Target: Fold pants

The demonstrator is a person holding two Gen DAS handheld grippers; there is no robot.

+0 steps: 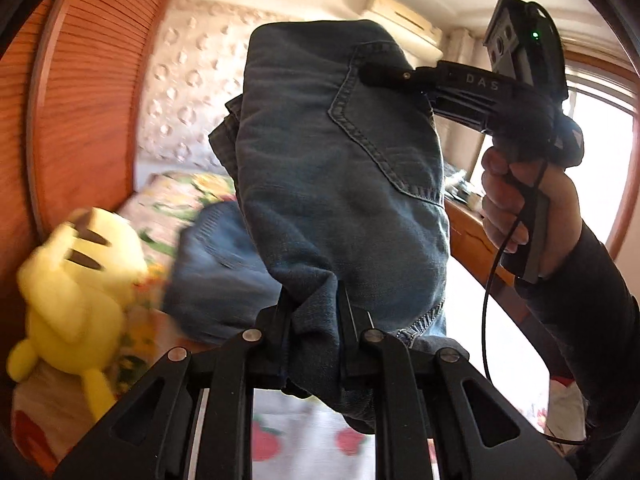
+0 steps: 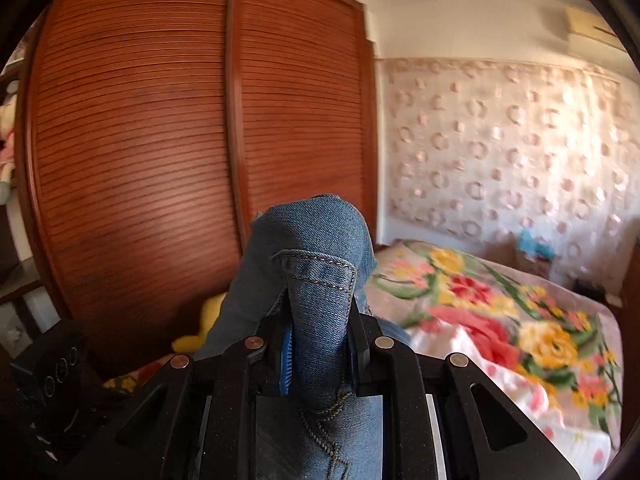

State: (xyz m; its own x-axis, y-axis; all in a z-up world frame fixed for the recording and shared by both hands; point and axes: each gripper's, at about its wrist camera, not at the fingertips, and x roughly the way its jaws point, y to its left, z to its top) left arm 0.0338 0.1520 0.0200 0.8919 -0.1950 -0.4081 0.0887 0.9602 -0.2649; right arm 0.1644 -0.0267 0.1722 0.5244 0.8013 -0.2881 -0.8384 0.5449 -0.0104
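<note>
The pants are blue jeans (image 1: pixel 332 168), held up in the air above the bed. My left gripper (image 1: pixel 314 308) is shut on a bunched edge of the denim, and a back pocket faces this camera. My right gripper shows in the left wrist view (image 1: pixel 380 74), clamped on the upper right edge of the jeans near the pocket, with the person's hand on its handle. In the right wrist view my right gripper (image 2: pixel 320 320) is shut on a stitched fold of the jeans (image 2: pixel 316 264). The legs hang down behind, partly hidden.
A yellow plush toy (image 1: pixel 76 284) lies at the left on the bed, whose floral blanket (image 2: pixel 500 320) spreads below. A wooden louvred wardrobe (image 2: pixel 160 140) stands to the left. A window (image 1: pixel 600 152) is at the right.
</note>
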